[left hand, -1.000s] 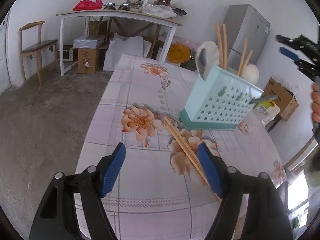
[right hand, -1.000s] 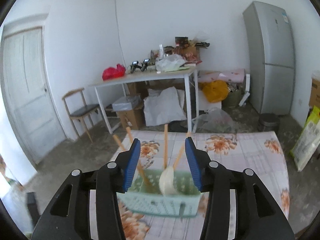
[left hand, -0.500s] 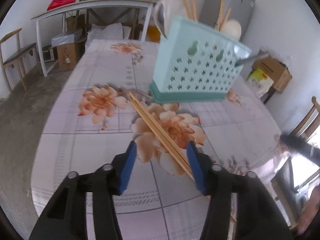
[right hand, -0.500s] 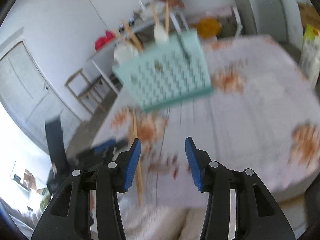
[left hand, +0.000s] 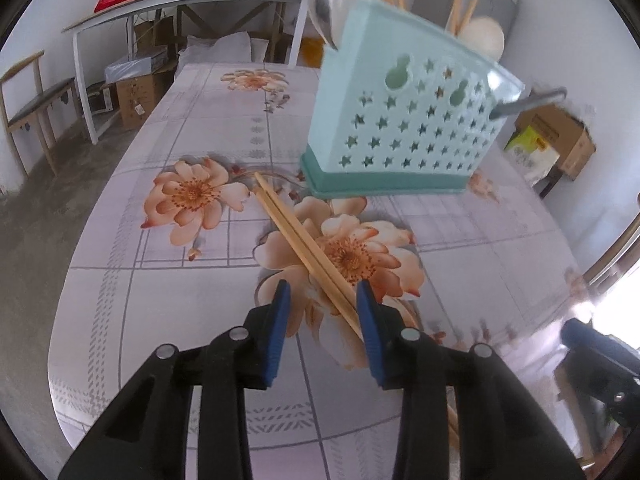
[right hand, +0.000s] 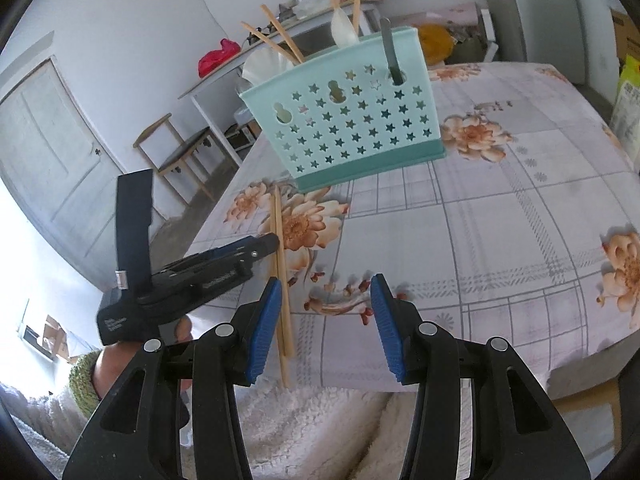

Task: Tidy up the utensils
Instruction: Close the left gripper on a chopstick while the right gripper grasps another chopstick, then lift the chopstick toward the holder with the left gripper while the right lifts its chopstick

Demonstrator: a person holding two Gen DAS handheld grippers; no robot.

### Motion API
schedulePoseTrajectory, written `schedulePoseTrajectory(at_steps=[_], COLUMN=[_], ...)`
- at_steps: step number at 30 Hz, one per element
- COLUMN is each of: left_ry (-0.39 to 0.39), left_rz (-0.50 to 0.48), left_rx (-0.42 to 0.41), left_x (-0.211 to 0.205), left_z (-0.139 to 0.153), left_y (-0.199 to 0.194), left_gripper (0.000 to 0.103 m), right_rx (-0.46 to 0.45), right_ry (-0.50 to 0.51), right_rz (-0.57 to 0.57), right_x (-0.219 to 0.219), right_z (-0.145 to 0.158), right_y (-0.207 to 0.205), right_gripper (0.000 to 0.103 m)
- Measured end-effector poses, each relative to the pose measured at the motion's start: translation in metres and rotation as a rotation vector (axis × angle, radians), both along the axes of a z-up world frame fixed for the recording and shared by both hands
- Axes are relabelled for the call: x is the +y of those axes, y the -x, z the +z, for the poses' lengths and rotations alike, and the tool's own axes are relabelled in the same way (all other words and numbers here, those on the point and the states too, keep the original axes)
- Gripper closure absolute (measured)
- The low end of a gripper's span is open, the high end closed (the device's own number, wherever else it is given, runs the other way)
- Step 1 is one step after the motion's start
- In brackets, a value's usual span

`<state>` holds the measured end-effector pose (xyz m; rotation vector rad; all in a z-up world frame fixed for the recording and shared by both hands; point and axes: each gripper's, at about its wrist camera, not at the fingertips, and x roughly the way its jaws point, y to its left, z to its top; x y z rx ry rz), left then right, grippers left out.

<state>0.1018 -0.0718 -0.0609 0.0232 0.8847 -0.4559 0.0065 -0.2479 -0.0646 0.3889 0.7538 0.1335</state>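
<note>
Chopsticks (left hand: pixel 308 254), a slim bamboo pair, lie on the flower-printed tablecloth (left hand: pixel 200 128) before the star-punched mint plastic holder (left hand: pixel 404 120). My left gripper (left hand: pixel 322 294) has dropped closer since a second ago; its blue ribbed jaws are closing around them, not yet pinching. Right gripper (right hand: pixel 322 288) hangs half-open, empty.

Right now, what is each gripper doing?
Left gripper: closing around the chopsticks, not gripping them yet.
Right gripper: open, holding nothing.
</note>
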Motion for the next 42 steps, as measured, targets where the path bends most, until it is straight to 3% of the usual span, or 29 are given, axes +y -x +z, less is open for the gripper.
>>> schedulePoseTrajectory(at_steps=[6, 18, 23, 28, 34, 36, 38, 42], left_ry=[-0.016, -0.12, -0.134, -0.1, -0.092, -0.087, -0.086, -0.081], left_rz=[0.001, 0.0, 0.043, 0.095, 0.101, 0.103, 0.104, 0.113], left_rx=[-0.03, -0.076, -0.059, -0.031, -0.023, -0.017, -0.015, -0.007], left_x=[-0.002, 0.011, 0.033, 0.058, 0.06, 0.061, 0.061, 0.061], left_z=[-0.002, -0.005, -0.004, -0.003, -0.003, -0.003, -0.003, -0.002], left_y=[-0.002, -0.004, -0.007, -0.008, -0.007, -0.008, -0.008, -0.007], left_gripper=[0.071, 0.088, 0.095, 0.097, 0.097, 0.097, 0.097, 0.097], right_rx=[0.013, 0.034, 0.053, 0.099, 0.167, 0.149, 0.158, 0.157], right_ry=[-0.009, -0.018, -0.014, 0.013, 0.131, 0.188, 0.219, 0.215], right_rz=[-0.017, 0.003, 0.079, 0.196, 0.282, 0.296, 0.294, 0.27], right_x=[-0.005, -0.005, 0.002, 0.029, 0.066, 0.075, 0.078, 0.069], right_z=[-0.003, -0.005, -0.002, -0.01, -0.032, -0.033, -0.033, -0.034], right_y=[0.002, -0.011, -0.041, -0.086, -0.132, -0.136, -0.137, -0.126], right_gripper=[0.058, 0.059, 0.059, 0.06, 0.075, 0.079, 0.098, 0.098])
